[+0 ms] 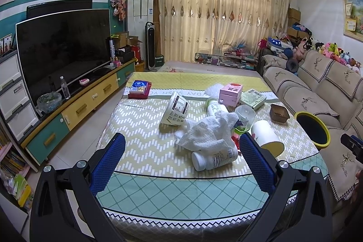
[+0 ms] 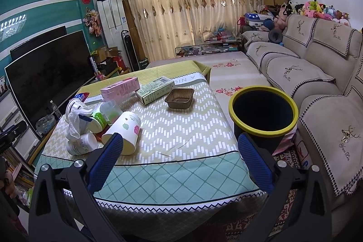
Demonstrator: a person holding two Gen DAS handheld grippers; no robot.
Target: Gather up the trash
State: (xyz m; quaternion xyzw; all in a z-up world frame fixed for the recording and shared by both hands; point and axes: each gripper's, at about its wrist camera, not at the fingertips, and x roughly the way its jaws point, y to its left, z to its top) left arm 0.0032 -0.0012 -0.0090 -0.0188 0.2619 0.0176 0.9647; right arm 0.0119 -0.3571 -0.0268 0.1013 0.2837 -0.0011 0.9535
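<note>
Left wrist view is showing the left gripper (image 1: 181,146) hovering over the near end of the table (image 1: 145,128) with its blue-padded jaws spread wide and gripping nothing. Just ahead of it, a crumpled white paper towel (image 1: 204,132) is lying draped over a white pill bottle (image 1: 214,159) that is resting on its side. A paper cup (image 1: 267,136) is lying tipped over to the right of that heap, its open mouth facing the near edge, and a tilted paper bowl (image 1: 174,111) is sitting behind and to the left. Farther back, a pink box (image 1: 230,94), a green carton (image 1: 253,99) and a brown plastic tray (image 1: 279,113) are lying near the far right part of the table, while a red tissue pack (image 1: 139,89) is sitting apart at the far left. Right wrist view is showing the right gripper (image 2: 181,142) likewise standing wide with nothing between its pads, held over the near edge of the same table (image 2: 181,126). Beside the table's right edge, a dark trash bin (image 2: 263,110) with a yellow rim is standing upright between the table and the sofa (image 2: 317,83). From this side the paper cup (image 2: 124,130) is lying just beyond the left finger, and the brown plastic tray (image 2: 180,98) is sitting alone near the middle.
</note>
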